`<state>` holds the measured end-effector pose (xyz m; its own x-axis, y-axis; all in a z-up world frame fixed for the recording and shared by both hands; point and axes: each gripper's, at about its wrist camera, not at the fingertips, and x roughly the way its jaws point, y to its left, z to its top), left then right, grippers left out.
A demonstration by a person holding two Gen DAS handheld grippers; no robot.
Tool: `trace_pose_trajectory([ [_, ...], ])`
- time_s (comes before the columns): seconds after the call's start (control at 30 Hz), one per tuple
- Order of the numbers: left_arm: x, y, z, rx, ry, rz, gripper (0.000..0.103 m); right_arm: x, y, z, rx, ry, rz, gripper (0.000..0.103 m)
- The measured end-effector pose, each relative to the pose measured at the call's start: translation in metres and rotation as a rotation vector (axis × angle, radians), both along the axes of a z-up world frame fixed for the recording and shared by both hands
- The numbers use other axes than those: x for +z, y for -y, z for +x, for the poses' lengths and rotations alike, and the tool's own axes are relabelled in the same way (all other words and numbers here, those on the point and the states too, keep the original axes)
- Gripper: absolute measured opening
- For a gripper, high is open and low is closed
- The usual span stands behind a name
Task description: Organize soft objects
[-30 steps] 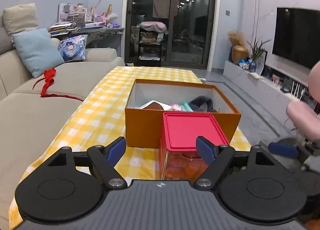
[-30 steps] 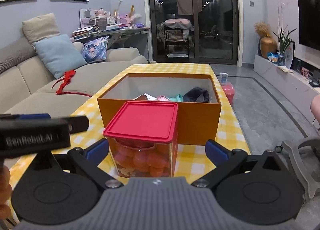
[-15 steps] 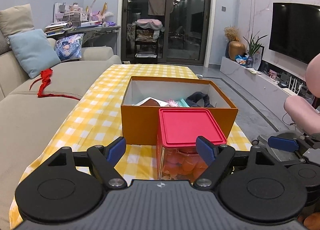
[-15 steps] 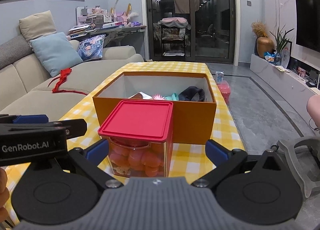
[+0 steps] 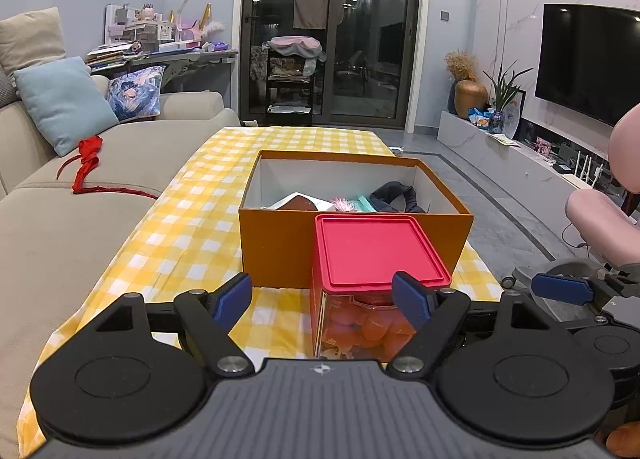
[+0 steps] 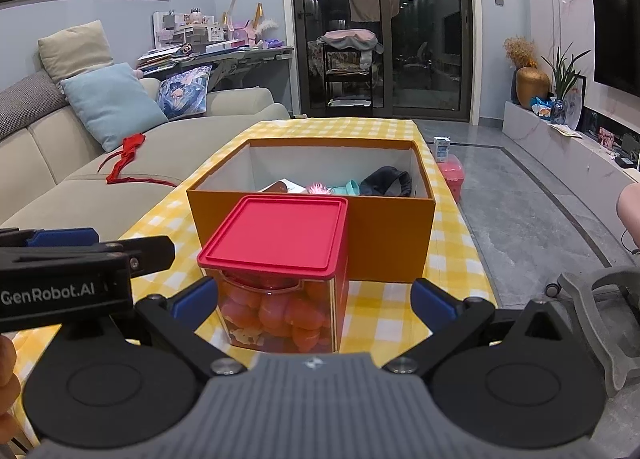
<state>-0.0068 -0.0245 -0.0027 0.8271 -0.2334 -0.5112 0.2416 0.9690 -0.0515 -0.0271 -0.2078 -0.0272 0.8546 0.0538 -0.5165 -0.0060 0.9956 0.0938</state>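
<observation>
An open orange box (image 5: 280, 243) (image 6: 392, 235) stands on the yellow checked table. It holds a dark cloth (image 5: 394, 195) (image 6: 386, 181), a teal item, a pink fluffy item and a card. A clear container with a red lid (image 5: 376, 251) (image 6: 276, 231), full of orange soft pieces, stands in front of the box. My left gripper (image 5: 326, 297) is open and empty, just short of the container. My right gripper (image 6: 314, 299) is open and empty, its fingers either side of the container, not touching. The left gripper also shows in the right wrist view (image 6: 68, 275).
A beige sofa (image 5: 48, 227) runs along the left with cushions and a red ribbon (image 5: 86, 163). A pink chair (image 5: 600, 215) stands at the right. A pink item and a small carton (image 6: 442, 149) sit on the floor beyond the table.
Both grippers have drawn back slightly and risen; the box and container look a little lower and farther. Both stay open and empty.
</observation>
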Motion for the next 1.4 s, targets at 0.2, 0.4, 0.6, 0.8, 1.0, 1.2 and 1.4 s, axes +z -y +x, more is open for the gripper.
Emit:
trace_pose_trajectory([
  [0.2,-0.0003,0.0001,-0.0003,-0.001,0.001,0.000,0.093,-0.0016,0.0009,0.0018,0.006,-0.006,0.002,0.100],
  [0.4,-0.0022,0.0011,0.0005,-0.003,0.000,0.002,0.093,-0.0038,0.0019,0.0029,0.007,-0.022,0.014,0.100],
  [0.6,-0.0040,0.0012,0.0004,-0.005,-0.011,-0.002,0.093,-0.0045,0.0015,0.0028,0.011,-0.028,0.011,0.100],
  [0.8,-0.0036,0.0000,-0.0009,-0.008,-0.013,-0.011,0.093,-0.0037,0.0031,0.0034,0.009,-0.027,0.016,0.100],
  [1.0,-0.0030,-0.0011,-0.0023,-0.025,-0.013,-0.024,0.093,-0.0033,0.0028,0.0012,0.011,-0.028,0.015,0.100],
  [1.2,-0.0021,-0.0014,-0.0020,-0.028,-0.021,-0.036,0.093,-0.0023,0.0035,0.0014,0.015,-0.038,0.023,0.100],
  [1.4,-0.0014,-0.0007,-0.0028,-0.025,-0.014,-0.032,0.093,-0.0027,0.0056,0.0032,0.017,-0.050,0.038,0.100],
])
